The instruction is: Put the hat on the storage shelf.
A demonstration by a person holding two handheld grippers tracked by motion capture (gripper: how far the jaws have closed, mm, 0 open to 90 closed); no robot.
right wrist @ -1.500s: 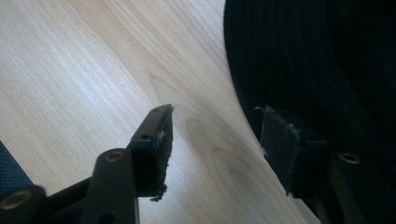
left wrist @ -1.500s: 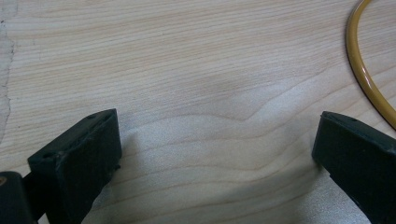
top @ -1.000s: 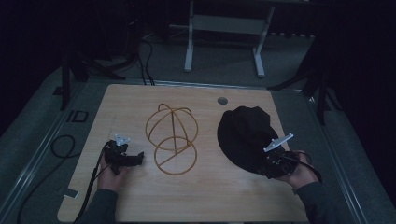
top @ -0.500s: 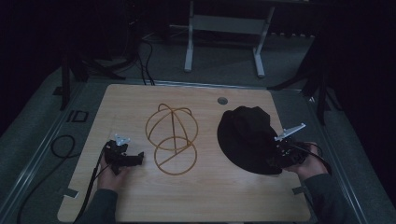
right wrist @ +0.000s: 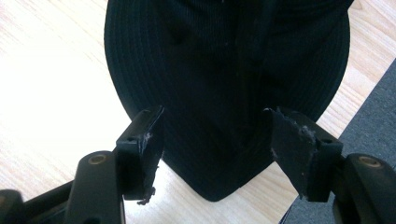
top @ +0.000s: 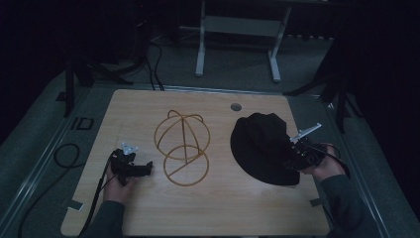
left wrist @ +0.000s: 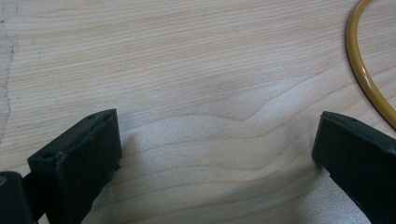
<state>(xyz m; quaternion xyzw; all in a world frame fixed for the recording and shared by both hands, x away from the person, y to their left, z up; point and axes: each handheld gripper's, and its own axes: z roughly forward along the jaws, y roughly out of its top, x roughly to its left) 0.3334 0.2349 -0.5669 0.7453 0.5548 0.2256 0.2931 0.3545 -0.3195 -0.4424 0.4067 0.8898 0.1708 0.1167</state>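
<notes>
high view: a black hat (top: pixel 265 146) lies flat on the right half of the table (top: pixel 213 213), with a gold wire stand (top: pixel 182 147) at centre, well apart from it. the right gripper (top: pixel 297 157) sits at the hat's near right brim; the left gripper (top: pixel 132 167) rests on bare wood just left of the stand.

left gripper view: the left gripper (left wrist: pixel 215 154) has its jaws wide apart with only wood grain between them; a curve of the stand (left wrist: pixel 364 70) shows at the upper right.

right gripper view: the right gripper (right wrist: pixel 212 140) has its jaws apart, straddling the brim of the hat (right wrist: pixel 224 60), not yet pinching it. whether the jaws touch the cloth i cannot tell.

the hat looks like soft ribbed fabric, light and floppy, likely to sag and fold when lifted. the brim edge is probably the best place to pinch, since it is thin and lies between the jaws. the stand looks stiff but light, and may slide or tip if nudged.
</notes>
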